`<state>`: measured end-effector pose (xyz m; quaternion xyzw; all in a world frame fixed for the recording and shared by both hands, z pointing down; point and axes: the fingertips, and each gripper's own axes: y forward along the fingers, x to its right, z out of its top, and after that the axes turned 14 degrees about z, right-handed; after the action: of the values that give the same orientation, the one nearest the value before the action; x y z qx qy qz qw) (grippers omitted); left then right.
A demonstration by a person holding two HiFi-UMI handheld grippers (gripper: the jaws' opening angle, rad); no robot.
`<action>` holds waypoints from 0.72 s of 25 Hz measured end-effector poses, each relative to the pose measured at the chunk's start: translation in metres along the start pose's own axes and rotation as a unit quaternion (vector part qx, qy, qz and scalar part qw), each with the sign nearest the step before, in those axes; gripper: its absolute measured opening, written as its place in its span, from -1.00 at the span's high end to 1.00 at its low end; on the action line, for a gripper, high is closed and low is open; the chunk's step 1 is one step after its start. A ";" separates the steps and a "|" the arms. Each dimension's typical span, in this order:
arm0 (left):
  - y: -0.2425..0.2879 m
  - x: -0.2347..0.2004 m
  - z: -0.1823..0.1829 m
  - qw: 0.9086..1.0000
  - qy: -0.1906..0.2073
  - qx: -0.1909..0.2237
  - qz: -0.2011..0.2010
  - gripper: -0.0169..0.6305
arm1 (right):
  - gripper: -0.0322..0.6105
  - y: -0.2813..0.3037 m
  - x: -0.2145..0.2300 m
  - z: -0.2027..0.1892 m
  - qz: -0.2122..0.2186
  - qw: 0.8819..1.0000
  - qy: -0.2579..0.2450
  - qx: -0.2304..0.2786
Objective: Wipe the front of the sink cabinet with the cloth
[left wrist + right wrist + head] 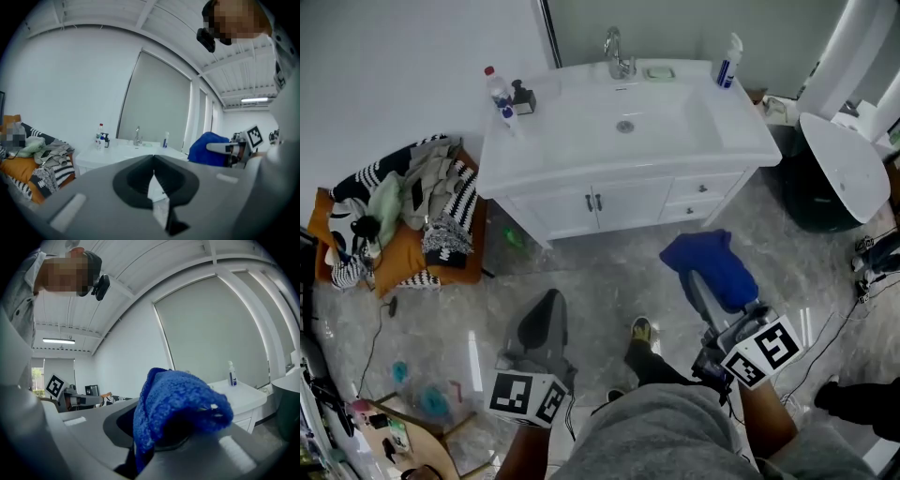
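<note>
The white sink cabinet (619, 202) stands at the top middle of the head view, its doors and drawers facing me. A blue cloth (712, 267) is bunched in my right gripper (701, 281), held over the floor a short way in front of the cabinet's right side. From the right gripper view the cloth (178, 404) drapes over the jaws and hides the tips. My left gripper (546, 309) hangs lower left, jaws shut with nothing in them, well short of the cabinet. The left gripper view shows the cabinet (101, 157) ahead and the cloth (208, 149) to the right.
Bottles (500, 94), a faucet (617, 54) and a spray bottle (728, 61) stand on the countertop. A heap of clothes (412, 211) on an orange cushion lies left of the cabinet. A dark bin (811, 192) with a white lid (844, 164) is at the right. My shoe (642, 330) is on the floor.
</note>
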<state>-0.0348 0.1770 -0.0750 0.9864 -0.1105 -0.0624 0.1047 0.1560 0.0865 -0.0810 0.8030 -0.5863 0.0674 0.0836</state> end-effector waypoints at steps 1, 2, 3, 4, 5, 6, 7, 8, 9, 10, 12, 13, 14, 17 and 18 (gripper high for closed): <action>0.012 0.000 0.002 1.000 -0.003 -0.002 0.003 0.92 | 0.81 0.005 0.011 0.001 -0.002 1.000 -0.001 -0.002; 0.023 0.001 0.003 1.000 -0.005 -0.005 0.005 0.92 | 0.81 0.009 0.022 0.002 -0.005 1.000 -0.001 -0.003; 0.033 0.002 0.005 1.000 -0.007 -0.007 0.007 0.92 | 0.81 0.013 0.033 0.002 -0.006 1.000 0.000 -0.005; 0.043 0.003 0.006 1.000 -0.006 -0.009 0.009 0.92 | 0.80 0.016 0.043 0.003 -0.007 1.000 0.001 -0.006; 0.052 0.005 0.007 1.000 -0.004 -0.011 0.010 0.92 | 0.81 0.018 0.052 0.003 -0.008 1.000 0.002 -0.007; 0.061 0.008 0.007 1.000 -0.002 -0.014 0.010 0.92 | 0.80 0.020 0.061 0.003 -0.009 1.000 0.002 -0.008; 0.070 0.011 0.008 1.000 0.000 -0.017 0.010 0.92 | 0.81 0.022 0.069 0.003 -0.009 1.000 0.003 -0.010; 0.077 0.013 0.008 1.000 0.002 -0.020 0.011 0.92 | 0.80 0.025 0.077 0.003 -0.008 1.000 0.004 -0.011; 0.083 0.016 0.008 1.000 0.004 -0.023 0.011 0.92 | 0.80 0.027 0.084 0.003 -0.006 1.000 0.006 -0.012; 0.089 0.018 0.008 1.000 0.005 -0.026 0.011 0.92 | 0.81 0.029 0.090 0.002 -0.004 1.000 0.010 -0.011; 0.098 0.022 0.007 0.999 0.007 -0.030 0.011 0.92 | 0.80 0.032 0.101 0.000 -0.002 1.000 0.016 -0.011; 0.102 0.023 0.006 0.999 0.008 -0.032 0.012 0.92 | 0.80 0.034 0.105 -0.001 0.000 1.000 0.018 -0.012; 0.105 0.023 0.006 0.999 0.008 -0.032 0.014 0.92 | 0.81 0.036 0.108 -0.003 0.001 1.000 0.018 -0.013; 0.112 0.017 0.009 0.999 0.009 -0.032 0.022 0.92 | 0.81 0.046 0.112 -0.005 0.010 1.000 0.022 -0.015; 0.114 0.013 0.011 0.999 0.010 -0.032 0.024 0.92 | 0.80 0.050 0.112 -0.006 0.014 0.999 0.024 -0.016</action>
<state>-0.0466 0.0635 -0.0616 0.9802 -0.1306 -0.0537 0.1385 0.1422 -0.0318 -0.0492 0.7915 -0.5962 0.0779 0.1095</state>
